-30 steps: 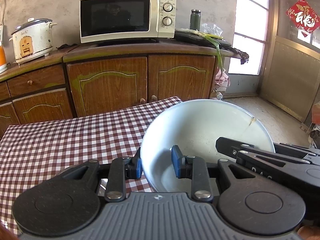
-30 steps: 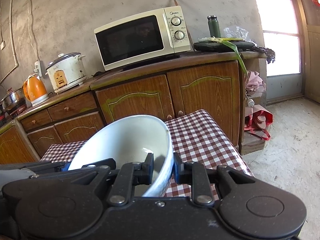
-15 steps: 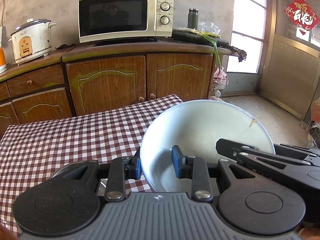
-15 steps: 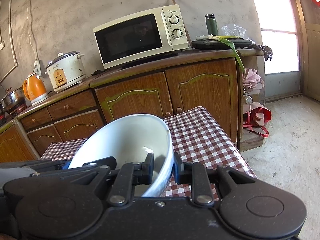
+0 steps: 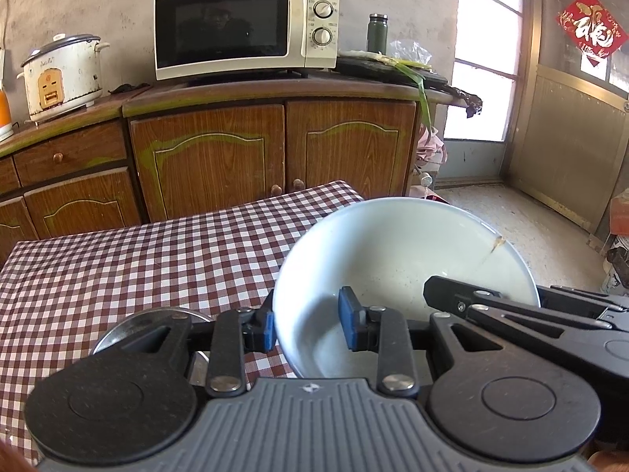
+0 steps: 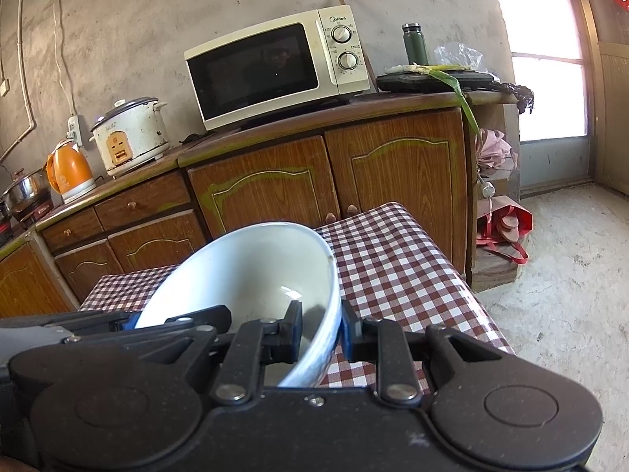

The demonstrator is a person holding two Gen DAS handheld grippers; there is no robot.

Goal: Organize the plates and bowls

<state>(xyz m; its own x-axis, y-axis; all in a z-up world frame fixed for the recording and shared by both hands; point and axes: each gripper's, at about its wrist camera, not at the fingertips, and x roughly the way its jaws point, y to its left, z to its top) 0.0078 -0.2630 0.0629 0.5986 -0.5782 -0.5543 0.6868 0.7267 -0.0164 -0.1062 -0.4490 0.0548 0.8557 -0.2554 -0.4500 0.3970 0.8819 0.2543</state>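
Observation:
A large white bowl (image 5: 393,259) hangs tilted above the red-and-white checked table (image 5: 137,267), with a gripper on each side of it. My left gripper (image 5: 307,328) is shut on the bowl's left rim, one blue pad outside and one inside. My right gripper (image 6: 321,330) is shut on the opposite rim of the bowl (image 6: 255,271). The rim has a brownish chip or stain (image 5: 496,243). A steel dish (image 5: 118,330) lies on the table, mostly hidden beneath the left gripper.
Wooden cabinets (image 5: 212,161) run behind the table, carrying a microwave (image 5: 243,27), a rice cooker (image 5: 63,74) and an orange kettle (image 6: 70,169). The table's right edge (image 6: 464,287) drops to a concrete floor, where a red bag (image 6: 507,228) lies near the cabinet.

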